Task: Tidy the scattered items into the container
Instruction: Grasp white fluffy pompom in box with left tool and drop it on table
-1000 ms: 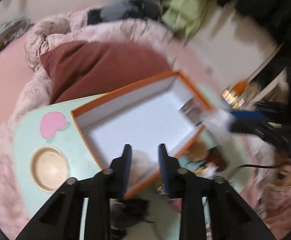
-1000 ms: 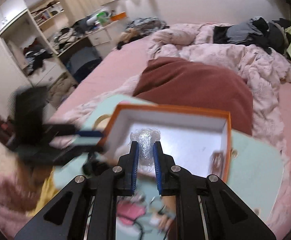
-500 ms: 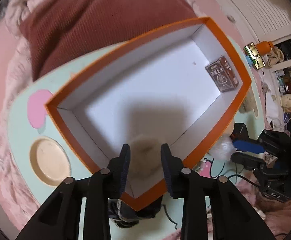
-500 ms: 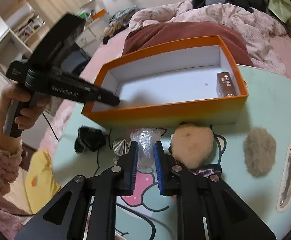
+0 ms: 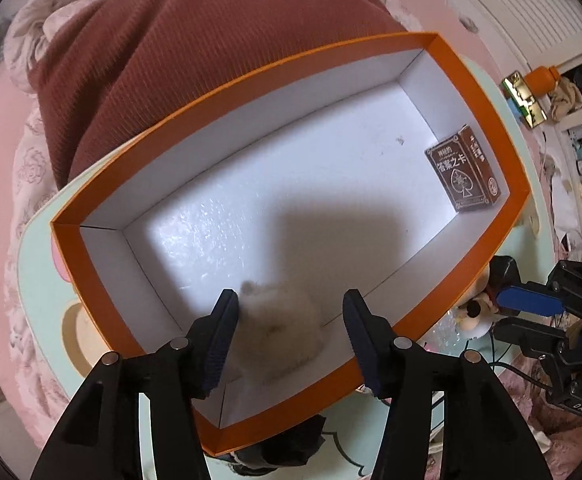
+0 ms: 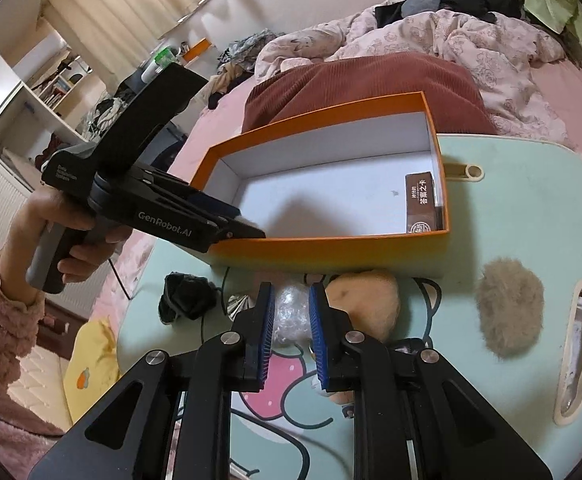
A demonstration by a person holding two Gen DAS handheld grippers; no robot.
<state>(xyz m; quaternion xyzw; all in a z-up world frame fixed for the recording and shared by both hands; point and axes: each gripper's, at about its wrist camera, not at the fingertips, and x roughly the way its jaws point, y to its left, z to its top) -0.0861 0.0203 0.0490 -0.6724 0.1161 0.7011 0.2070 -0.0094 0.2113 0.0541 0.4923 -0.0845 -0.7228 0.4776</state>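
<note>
An orange box [image 5: 487, 92] with a white inside stands on the mint-green table [image 6: 511, 200]. My left gripper [image 5: 291, 300] points down into its near corner, and its jaws are opening. A fluffy beige ball [image 5: 283, 332] lies on the box floor between them, with a gap on its right side. A brown card deck [image 5: 465, 176] rests at the far end of the box. In front of the box [image 6: 331, 244], my right gripper [image 6: 291, 292] is shut on a clear crumpled plastic ball [image 6: 289, 316] just above the table.
On the table before the box lie a tan plush toy [image 6: 367, 300], a grey-brown furry pad [image 6: 509, 308], a black bundle [image 6: 187, 296] and a small silver cone [image 6: 237, 304]. A maroon cushion [image 5: 195, 52] and pink bedding lie behind the box.
The left gripper came down over the box and its jaws have spread off the fluffy ball, which now lies on the box floor. The right gripper sank toward the table, still holding the plastic ball.
</note>
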